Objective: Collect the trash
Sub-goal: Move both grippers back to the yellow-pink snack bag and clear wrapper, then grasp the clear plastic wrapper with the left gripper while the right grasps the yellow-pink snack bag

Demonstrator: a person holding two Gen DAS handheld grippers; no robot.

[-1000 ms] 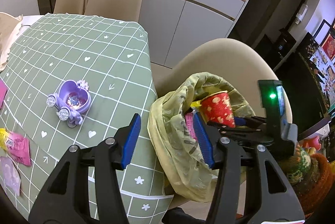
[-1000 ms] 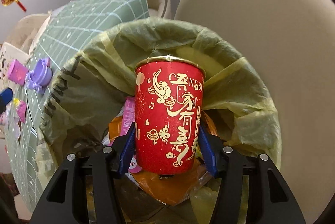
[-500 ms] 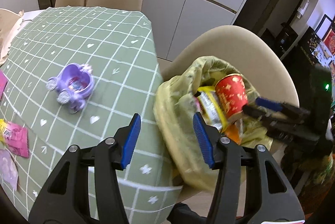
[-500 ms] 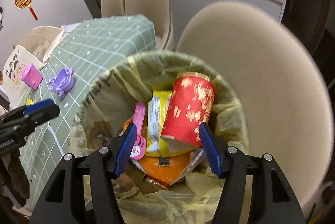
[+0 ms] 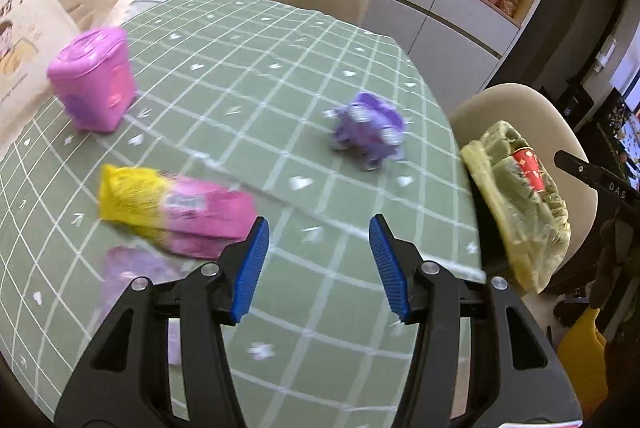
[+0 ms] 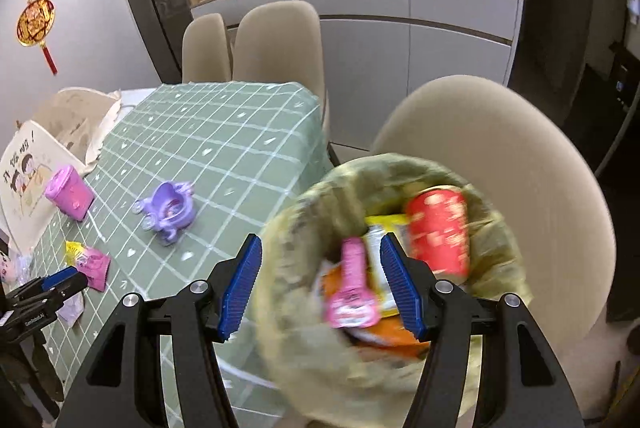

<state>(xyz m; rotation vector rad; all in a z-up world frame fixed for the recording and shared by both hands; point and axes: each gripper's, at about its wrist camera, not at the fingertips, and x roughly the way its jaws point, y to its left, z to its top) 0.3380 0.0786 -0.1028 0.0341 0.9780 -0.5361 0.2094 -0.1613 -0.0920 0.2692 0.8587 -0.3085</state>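
The pink-and-yellow crinkly snack wrapper (image 5: 176,218) is lying flat on the green checked table (image 5: 280,100), just ahead and to the side of the left gripper (image 5: 318,264), whose jaws are standing spread with nothing between them. By its look it is feather-light, soft film, likely slippery and apt to slide on the cloth, so pinching a raised crimped end should serve better than pressing on the flat middle. A paler lilac wrapper (image 5: 132,274) is lying just beside it, nearer the camera.

The yellow-green plastic trash bag (image 6: 320,360) is sitting on the beige chair (image 6: 532,164) at the table's edge, holding a red paper cup with gold print (image 6: 438,228), a pink packet (image 6: 352,288) and yellow and orange wrappers. The right gripper (image 6: 320,284) is hanging above the bag, jaws spread wide and gripping nothing.
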